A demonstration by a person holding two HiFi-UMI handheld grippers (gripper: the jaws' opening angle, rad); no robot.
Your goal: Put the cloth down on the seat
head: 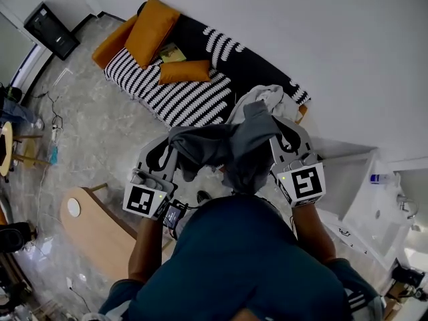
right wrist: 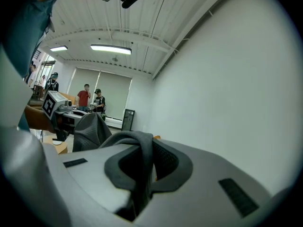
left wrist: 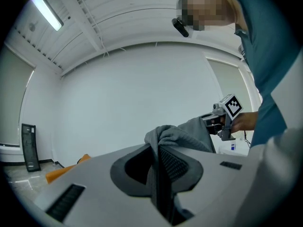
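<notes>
**Cloth carried towards the seat.** A dark grey fabric cloth was held aloft between both grippers, not yet laid on the black-and-white striped sofa seat beyond it; this placement was shown by the head view alone. In the left gripper view, the jaws of the left gripper were seen nearly closed, pinching a fold of the cloth. In the right gripper view, the jaws of the right gripper were likewise clamped on it, and standing people were shown in the far background.
</notes>
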